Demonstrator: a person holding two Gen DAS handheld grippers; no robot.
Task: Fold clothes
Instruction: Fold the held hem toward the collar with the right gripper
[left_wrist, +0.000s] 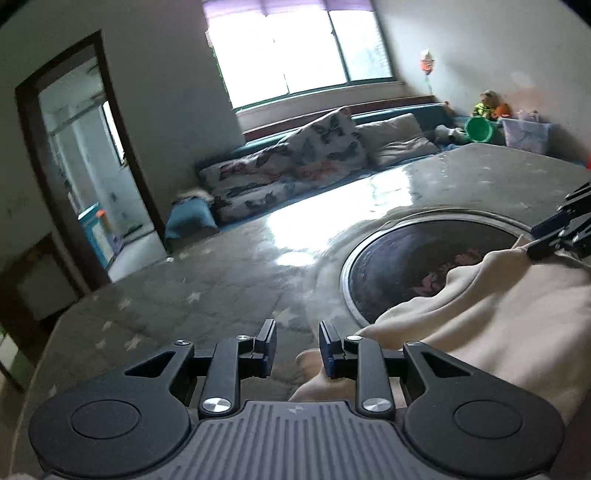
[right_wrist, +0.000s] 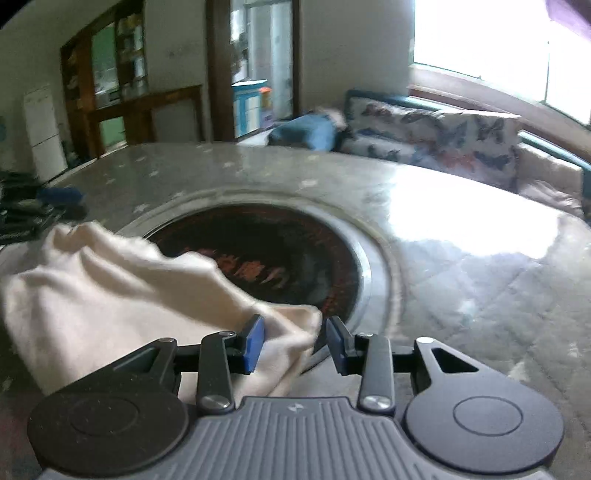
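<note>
1. Beside the round inset (left_wrist: 424, 266) in the surface (left_wrist: 221, 295), the left tongs (left_wrist: 297, 349) gape over a cream garment (left_wrist: 480, 325) edge, holding nothing, apparently ready to pinch.
2. Rightward, the right tongs (right_wrist: 291, 341) stand apart around a garment corner, seemingly for lifting a fold.

Each gripper, left (left_wrist: 297, 345) and right (right_wrist: 295, 343), is built of black linkage arms, silver screws, blue-padded fingers (right_wrist: 254, 341), round black discs and a ribbed grey housing.
</note>
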